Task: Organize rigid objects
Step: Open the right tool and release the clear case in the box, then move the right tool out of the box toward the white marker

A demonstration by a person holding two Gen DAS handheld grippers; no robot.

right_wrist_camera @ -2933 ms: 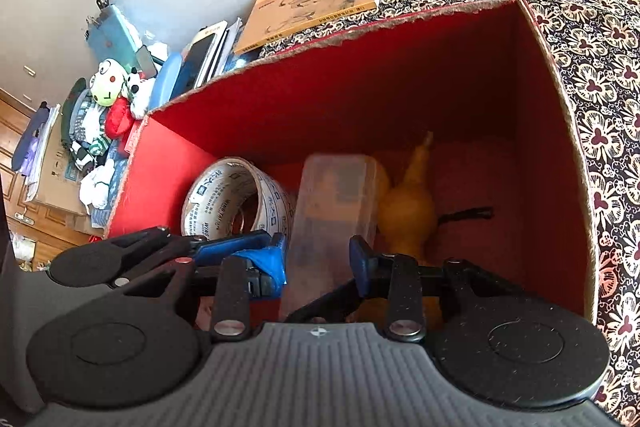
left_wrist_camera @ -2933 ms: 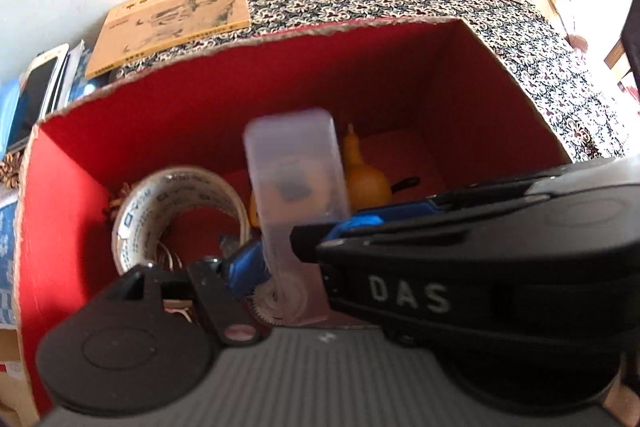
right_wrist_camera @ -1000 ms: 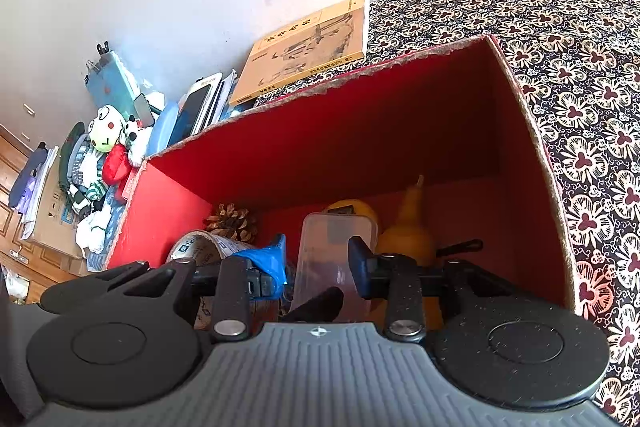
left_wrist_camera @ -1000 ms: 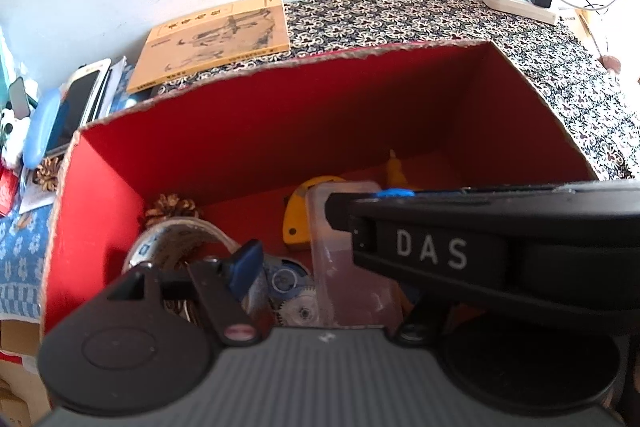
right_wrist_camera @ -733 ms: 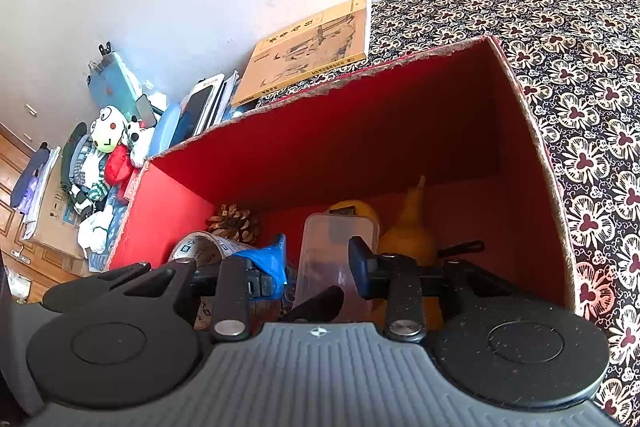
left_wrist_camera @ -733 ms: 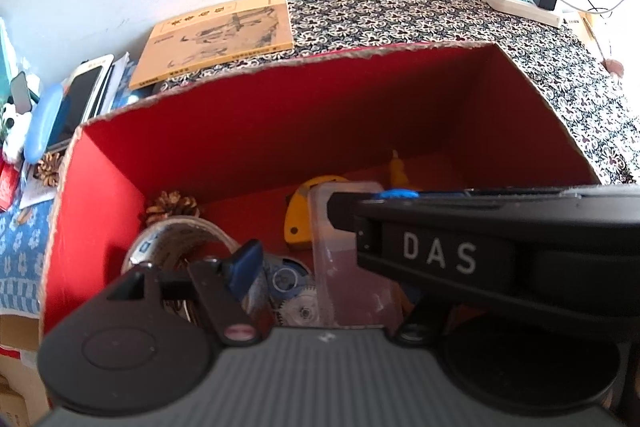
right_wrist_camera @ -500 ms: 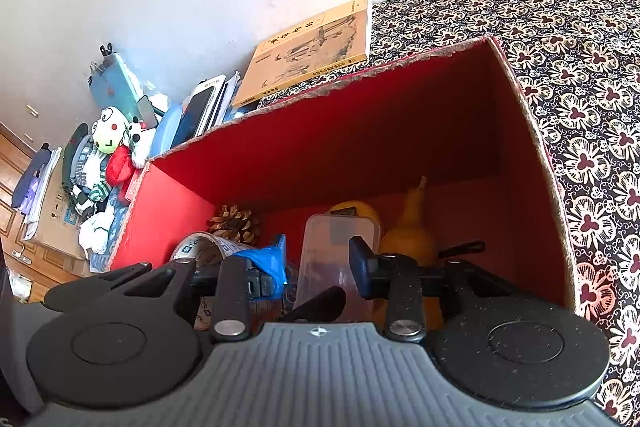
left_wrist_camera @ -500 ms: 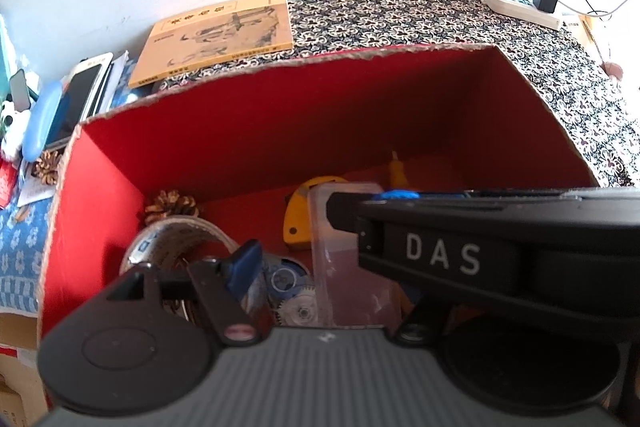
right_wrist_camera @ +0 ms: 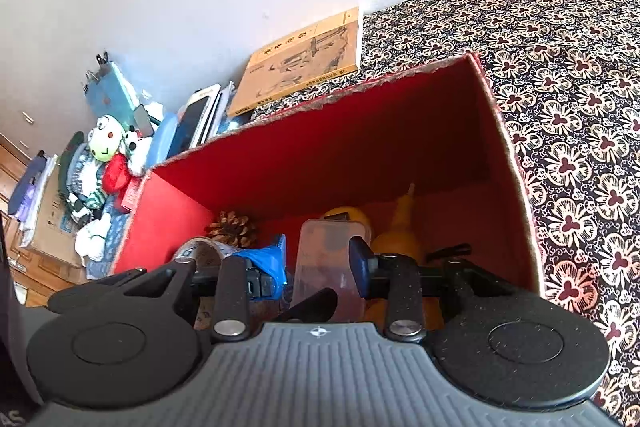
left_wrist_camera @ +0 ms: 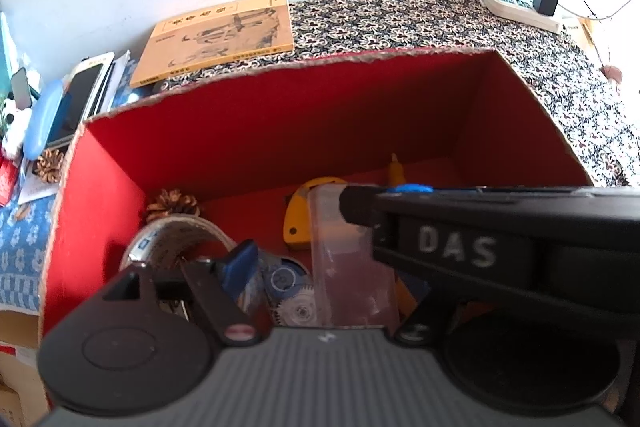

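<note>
- "DAS" in pale capitals on the side of the black right gripper (left_wrist_camera: 456, 247), crossing above the red box (left_wrist_camera: 360, 131).
- Dark characters on the tan book (left_wrist_camera: 224, 35) cover beyond the red box's far wall, too small to read.
- Blue print on the tape roll (left_wrist_camera: 172, 239) inside the red box, illegible.

Red box (right_wrist_camera: 500, 163) right half bare, tape roll (left_wrist_camera: 172, 231), clear case (right_wrist_camera: 330, 259), gourd (right_wrist_camera: 400, 235) crowding left

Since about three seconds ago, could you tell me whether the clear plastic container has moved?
Yes. The clear plastic container has sunk lower in the red box: its top, then level with the gourd's tip, now sits below it.
</note>
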